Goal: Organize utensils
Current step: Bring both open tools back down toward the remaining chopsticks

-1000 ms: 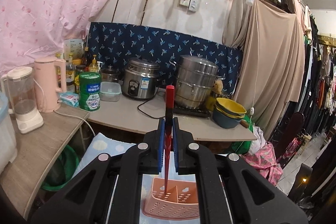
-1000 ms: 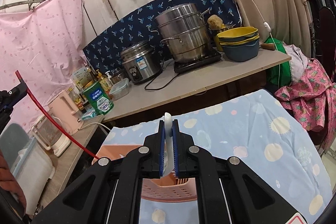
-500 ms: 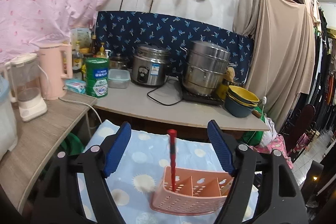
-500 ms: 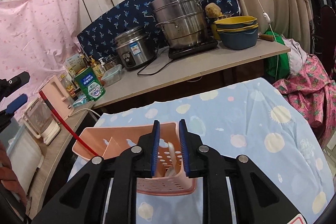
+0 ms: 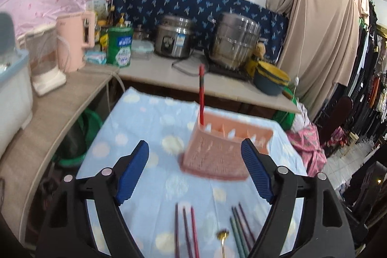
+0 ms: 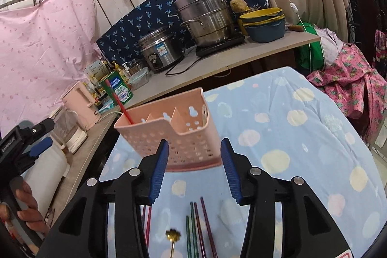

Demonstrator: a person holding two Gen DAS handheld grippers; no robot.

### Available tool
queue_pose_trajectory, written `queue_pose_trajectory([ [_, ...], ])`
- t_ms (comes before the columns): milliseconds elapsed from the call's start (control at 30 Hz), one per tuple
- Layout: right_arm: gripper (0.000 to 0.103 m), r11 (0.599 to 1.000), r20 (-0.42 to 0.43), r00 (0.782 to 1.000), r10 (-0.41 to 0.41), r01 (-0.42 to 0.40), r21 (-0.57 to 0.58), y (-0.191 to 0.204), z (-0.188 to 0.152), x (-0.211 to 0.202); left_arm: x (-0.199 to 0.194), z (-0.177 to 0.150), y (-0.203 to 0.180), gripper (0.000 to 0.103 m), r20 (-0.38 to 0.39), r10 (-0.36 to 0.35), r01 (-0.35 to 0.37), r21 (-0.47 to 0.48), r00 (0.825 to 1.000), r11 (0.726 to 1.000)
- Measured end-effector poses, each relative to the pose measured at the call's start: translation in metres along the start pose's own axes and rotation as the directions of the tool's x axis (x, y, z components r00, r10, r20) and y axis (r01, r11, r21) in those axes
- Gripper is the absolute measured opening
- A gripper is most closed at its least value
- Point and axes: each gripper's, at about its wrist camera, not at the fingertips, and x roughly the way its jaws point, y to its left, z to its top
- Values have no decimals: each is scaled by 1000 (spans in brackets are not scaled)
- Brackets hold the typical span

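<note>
A pink perforated utensil caddy (image 5: 219, 149) (image 6: 169, 134) with several compartments stands on the blue spotted cloth. A red chopstick (image 5: 201, 94) (image 6: 118, 102) stands in its left end compartment. My left gripper (image 5: 196, 171) is open and empty, in front of the caddy. My right gripper (image 6: 193, 169) is open and empty, close in front of the caddy. Several loose chopsticks lie on the cloth near me: purple and red ones (image 5: 185, 231), green and purple ones (image 5: 240, 229) (image 6: 198, 226). A gold spoon (image 5: 222, 237) (image 6: 173, 237) lies between them.
Behind the cloth table (image 6: 302, 149) a counter (image 5: 169, 79) holds a rice cooker (image 5: 174, 39), a steel steamer pot (image 5: 234, 38), stacked bowls (image 5: 272, 81), a green tin (image 5: 120, 46) and a pink kettle (image 5: 75, 40). A wooden side shelf (image 5: 48, 117) stands at left.
Both grippers opened and pulled back from the caddy. The red chopstick was let go into the left compartment; the white utensil left the right gripper. Loose chopsticks and the spoon came into view.
</note>
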Motion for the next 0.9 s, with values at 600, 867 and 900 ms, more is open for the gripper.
queue_pose_trajectory([
  [600,46,981,-190,965,-183,166,-102,-28,-165,-74,-43,-188,20,75,-272,82,-69,56,959,996],
  [867,46,978,-207,957,-201,183,-103,-35,-194,-78,-49,-227,19,75,-299,147,-118,111,943,987],
  [900,46,978,-209,957,-200,182,-103,-35,-195,-78,-48,-228,20,75,-298,154,-126,113,942,986],
])
